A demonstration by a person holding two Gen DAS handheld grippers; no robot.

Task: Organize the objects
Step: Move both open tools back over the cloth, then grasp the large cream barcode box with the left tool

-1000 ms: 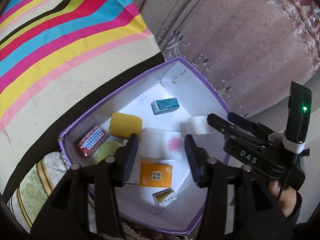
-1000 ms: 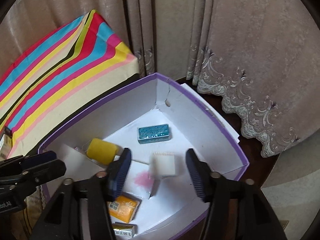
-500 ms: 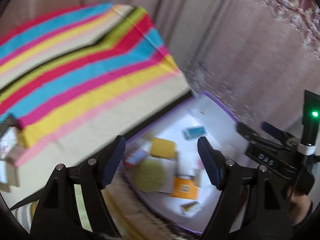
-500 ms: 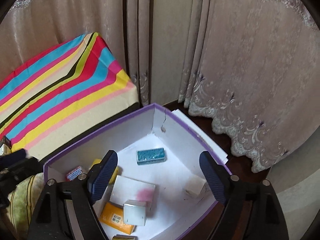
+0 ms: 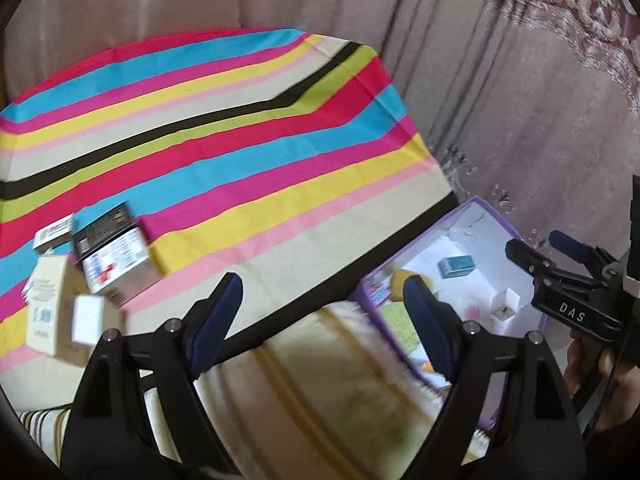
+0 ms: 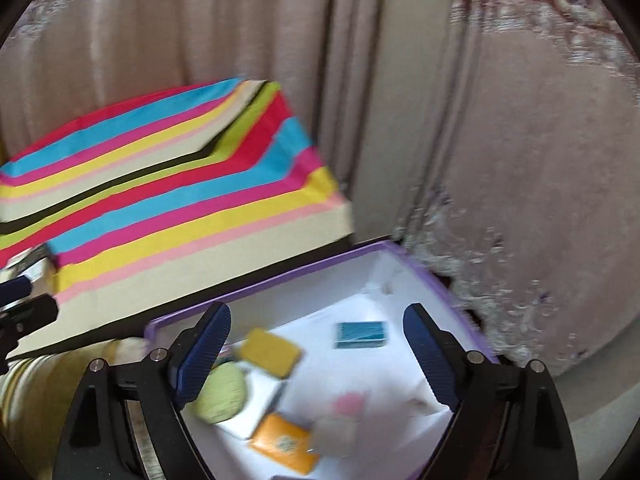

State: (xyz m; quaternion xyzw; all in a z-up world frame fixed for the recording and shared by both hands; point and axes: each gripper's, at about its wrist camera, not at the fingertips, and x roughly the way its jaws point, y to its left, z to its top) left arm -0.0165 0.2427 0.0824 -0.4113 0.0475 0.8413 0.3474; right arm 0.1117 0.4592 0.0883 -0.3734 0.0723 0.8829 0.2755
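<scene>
Between pickups: next box on the striped cloth is being lined up

Both the left gripper (image 5: 320, 320) and right gripper (image 6: 316, 348) are being held wide apart, nothing clamped. The leftover boxes (image 5: 80, 264) are sitting at the left edge of the left view, well apart from the fingers, so a reach over there is probably called for; the purple bin (image 6: 432, 276), lower middle of the right view, is being filled already.

Striped cloth (image 5: 224, 152) across the upper left of the left wrist view: red, cyan, magenta, yellow, pink, cream, lime and black bands. Lower right: purple-rimmed box (image 6: 280, 276) with white inside, holding a teal carton (image 6: 361, 335), yellow sponge (image 6: 272, 352), pale green pad (image 6: 222, 392) and orange packet (image 6: 284, 442). Behind, dusty mauve curtain (image 6: 540, 160) with pale embroidered scrollwork.
</scene>
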